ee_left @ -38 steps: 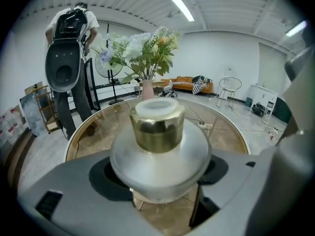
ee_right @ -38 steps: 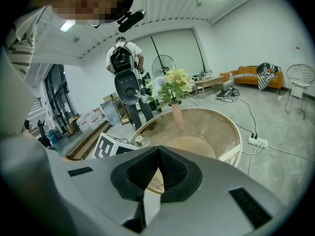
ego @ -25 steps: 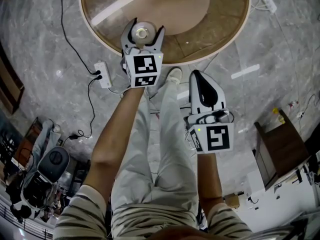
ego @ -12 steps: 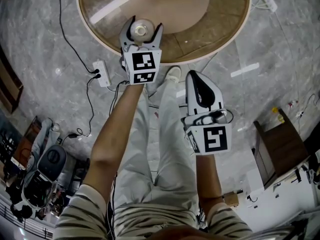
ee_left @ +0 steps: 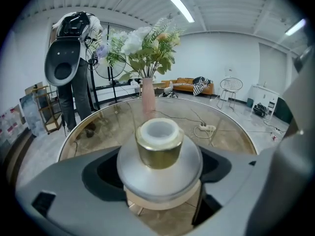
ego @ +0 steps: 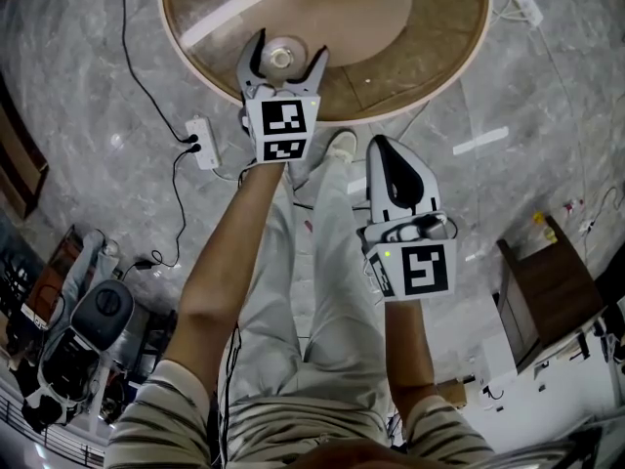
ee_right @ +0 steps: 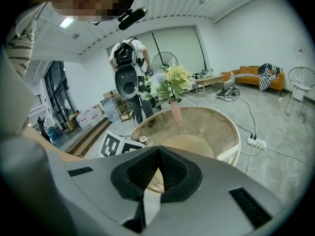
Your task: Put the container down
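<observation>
Plainly, container (ee_left: 159,156) stands upright, neck up.

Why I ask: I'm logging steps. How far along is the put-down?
Done: the container looks set on the table. In hand: the left gripper is opening, pads clear of it. Left: draw it back. The right gripper is shut, empty.

Bright overhead light, fisheye-warped dark corners, glare streaking the tabletop (ego: 430,47).
</observation>
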`<state>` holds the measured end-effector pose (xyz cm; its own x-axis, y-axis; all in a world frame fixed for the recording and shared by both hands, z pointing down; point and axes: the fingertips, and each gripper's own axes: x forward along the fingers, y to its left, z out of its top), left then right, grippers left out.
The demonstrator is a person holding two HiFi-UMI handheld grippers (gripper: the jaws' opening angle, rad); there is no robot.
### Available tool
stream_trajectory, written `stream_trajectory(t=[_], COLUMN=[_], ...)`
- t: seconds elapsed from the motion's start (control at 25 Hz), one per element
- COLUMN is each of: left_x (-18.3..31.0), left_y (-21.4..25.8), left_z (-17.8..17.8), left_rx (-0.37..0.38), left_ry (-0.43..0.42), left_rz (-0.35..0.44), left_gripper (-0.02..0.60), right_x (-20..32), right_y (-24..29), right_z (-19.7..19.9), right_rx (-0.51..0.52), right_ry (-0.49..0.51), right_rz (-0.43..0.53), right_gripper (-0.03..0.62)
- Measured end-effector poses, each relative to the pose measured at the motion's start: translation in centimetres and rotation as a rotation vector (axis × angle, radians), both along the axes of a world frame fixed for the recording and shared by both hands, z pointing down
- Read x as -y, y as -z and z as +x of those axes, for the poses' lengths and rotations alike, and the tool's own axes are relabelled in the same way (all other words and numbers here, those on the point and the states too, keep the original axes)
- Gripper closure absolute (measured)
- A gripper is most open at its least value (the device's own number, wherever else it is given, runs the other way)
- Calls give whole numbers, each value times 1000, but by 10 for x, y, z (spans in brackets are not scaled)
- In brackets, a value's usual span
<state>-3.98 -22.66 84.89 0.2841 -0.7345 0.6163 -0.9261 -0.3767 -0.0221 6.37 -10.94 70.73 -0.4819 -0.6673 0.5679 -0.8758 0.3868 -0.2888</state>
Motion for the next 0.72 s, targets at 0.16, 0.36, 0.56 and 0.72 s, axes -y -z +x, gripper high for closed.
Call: stream_trajectory(t=[0.16,0.36,0.56,0.72], left_x=[-4,-15,-30,-40], left_y=[11,38,78,112], left_z=[2,2,-4,-9], left_rx=[-14,-31,-63,-81], left_ry=[-2,7,25,20], left_rz=[8,26,40,56], left_gripper=[189,189,199,219], right_x=[-2,-4,-10,-16], right_y=[7,27,55,77], right_z=[-1,2,-3,-11], right_rx=[0,3,9,10], right_ry=[3,-13,-18,-19], right_rz=[15,48,82,102], right_gripper=[586,586,586,586])
